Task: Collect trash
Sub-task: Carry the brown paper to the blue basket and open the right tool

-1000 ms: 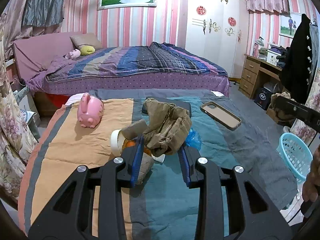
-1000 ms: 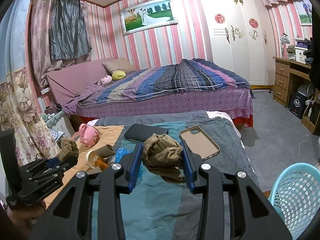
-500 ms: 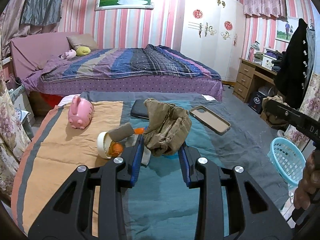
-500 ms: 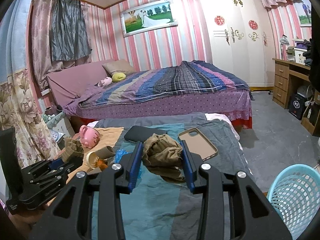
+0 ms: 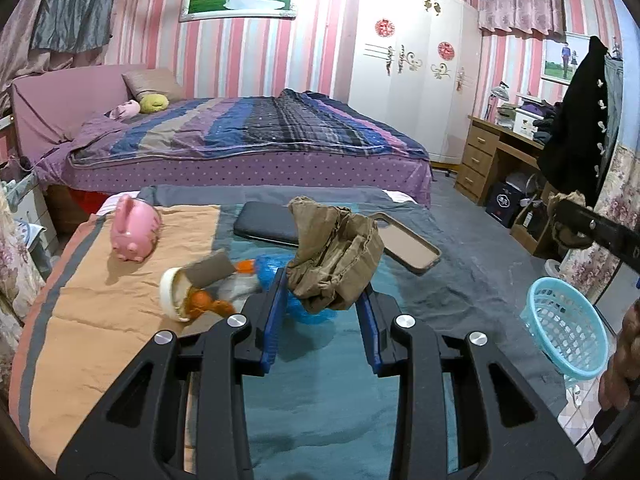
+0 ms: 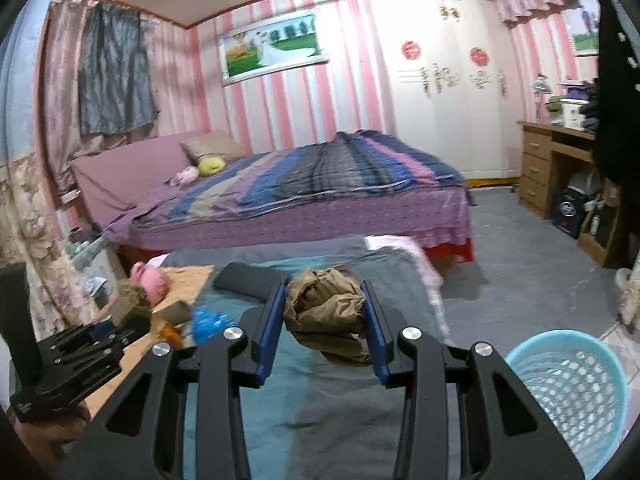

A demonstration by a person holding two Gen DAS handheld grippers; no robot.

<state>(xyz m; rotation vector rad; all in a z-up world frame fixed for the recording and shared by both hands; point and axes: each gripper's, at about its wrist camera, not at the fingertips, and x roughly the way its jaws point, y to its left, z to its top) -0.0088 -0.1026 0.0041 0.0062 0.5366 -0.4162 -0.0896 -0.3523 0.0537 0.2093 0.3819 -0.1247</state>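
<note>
I have a wad of crumpled brown paper (image 5: 332, 264) clamped in my left gripper (image 5: 325, 300), lifted above the bed cover (image 5: 120, 320); my right gripper (image 6: 325, 320) pinches a second brown paper wad (image 6: 326, 312), also raised; below the left one lie a tipped cup (image 5: 176, 292), orange scraps (image 5: 204, 302) and a blue plastic wrapper (image 5: 276, 276); a pink piggy bank (image 5: 134, 228), a dark case (image 5: 268, 224) and a phone case (image 5: 408, 242) sit farther back; the light-blue basket (image 6: 568, 392) stands on the floor at right, beside the bed.
</note>
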